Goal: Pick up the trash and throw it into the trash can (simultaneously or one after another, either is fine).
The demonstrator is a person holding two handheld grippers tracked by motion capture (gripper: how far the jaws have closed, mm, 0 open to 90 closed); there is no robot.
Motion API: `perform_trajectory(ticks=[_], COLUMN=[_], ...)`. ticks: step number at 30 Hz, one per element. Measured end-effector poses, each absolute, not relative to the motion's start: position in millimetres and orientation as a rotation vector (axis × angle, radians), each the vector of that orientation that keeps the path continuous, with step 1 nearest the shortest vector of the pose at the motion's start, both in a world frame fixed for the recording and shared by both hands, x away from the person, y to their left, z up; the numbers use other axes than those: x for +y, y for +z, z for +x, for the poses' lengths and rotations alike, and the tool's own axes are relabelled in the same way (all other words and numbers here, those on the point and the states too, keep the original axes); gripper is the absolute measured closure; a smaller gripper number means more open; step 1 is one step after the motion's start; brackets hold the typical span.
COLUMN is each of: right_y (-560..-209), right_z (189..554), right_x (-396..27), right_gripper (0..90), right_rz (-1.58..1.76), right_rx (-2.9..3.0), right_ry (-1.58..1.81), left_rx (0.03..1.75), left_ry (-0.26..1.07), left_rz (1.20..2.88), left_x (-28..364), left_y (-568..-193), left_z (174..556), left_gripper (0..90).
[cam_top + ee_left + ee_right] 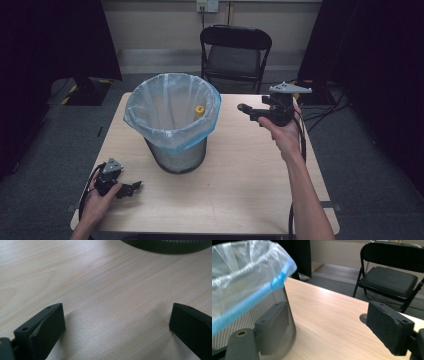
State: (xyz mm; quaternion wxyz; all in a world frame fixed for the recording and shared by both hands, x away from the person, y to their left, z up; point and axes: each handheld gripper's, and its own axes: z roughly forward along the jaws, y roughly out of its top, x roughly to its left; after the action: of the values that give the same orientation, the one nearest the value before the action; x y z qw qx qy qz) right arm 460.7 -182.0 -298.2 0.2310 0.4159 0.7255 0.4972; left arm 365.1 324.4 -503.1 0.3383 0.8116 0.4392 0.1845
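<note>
Inspection, high view: a mesh waste bin (176, 150) lined with a clear, blue-edged bag (172, 107) stands on the desk (240, 170), slightly toward 10 o'clock from the desk's centre. A small yellow object (199, 110) shows inside the bag near its 3 o'clock rim; I cannot tell what it is.

My left hand-held gripper (131, 188) lies low at the desk's 7 o'clock corner, pointing toward 3 o'clock. In the left gripper view its 2 jaws stand wide apart with bare desk between them, and the bin's dark base (170, 245) sits at the top edge.

My right hand-held gripper (247, 111) is held above the desk at about 2 o'clock, pointing toward the bin and apart from it. In the right gripper view its 2 jaws are spread, nothing between them; the bin (249, 315) is at 9 o'clock.

A black folding chair (236, 52) stands beyond the desk at 12 o'clock.
</note>
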Motion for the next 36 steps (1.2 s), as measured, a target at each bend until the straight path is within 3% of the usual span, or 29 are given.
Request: perform_trajectory(ticks=[36], right_y=[-450], right_z=[398], right_x=[-249], right_gripper=[21.3], right_rz=[1.451], right_rx=[2.081], right_ry=[1.101], left_rx=[1.146], left_ry=[0.483], left_rz=[2.113], left_x=[324], left_y=[-503], left_z=[365], left_gripper=[0.0])
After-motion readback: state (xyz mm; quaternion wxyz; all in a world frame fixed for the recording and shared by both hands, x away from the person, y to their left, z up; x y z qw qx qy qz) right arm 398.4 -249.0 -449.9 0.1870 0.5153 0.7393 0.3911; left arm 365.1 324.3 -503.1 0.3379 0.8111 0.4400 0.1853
